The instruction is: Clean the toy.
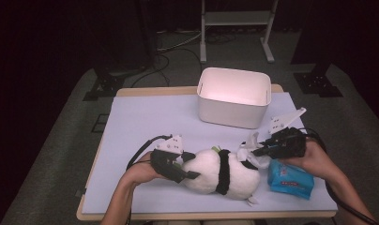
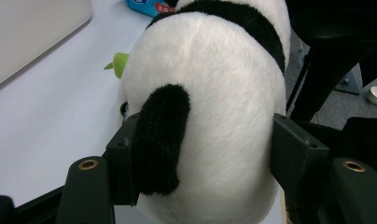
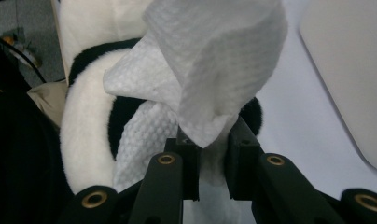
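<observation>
I have the table (image 1: 145,117) under a pale sheet, and most of its left half and back-left corner lie bare, which is the widest room I have; the front edge runs close below my forearms. The white bin (image 1: 233,97) stands at the back edge, right of centre, open-topped, well apart from both hands. Between bin and front edge lies the plush panda (image 1: 220,176), on its side along the table, its lower end close to the front edge. My left gripper (image 1: 183,169) has its jaws about halfway apart and pressed on the panda's left end; in the left gripper view the two pads (image 2: 296,156) squeeze the white body with a black limb against the left one. Just right of the panda, touching my right hand, sits the blue wet-wipe pack (image 1: 291,179), close to the table's right edge with little spare sheet beyond it. My right gripper (image 1: 259,151) has its jaws narrow, pinching a white wipe (image 3: 200,88) that bunches up over the panda's right end. A small green tab (image 2: 117,64) pokes out on the panda's far side.
</observation>
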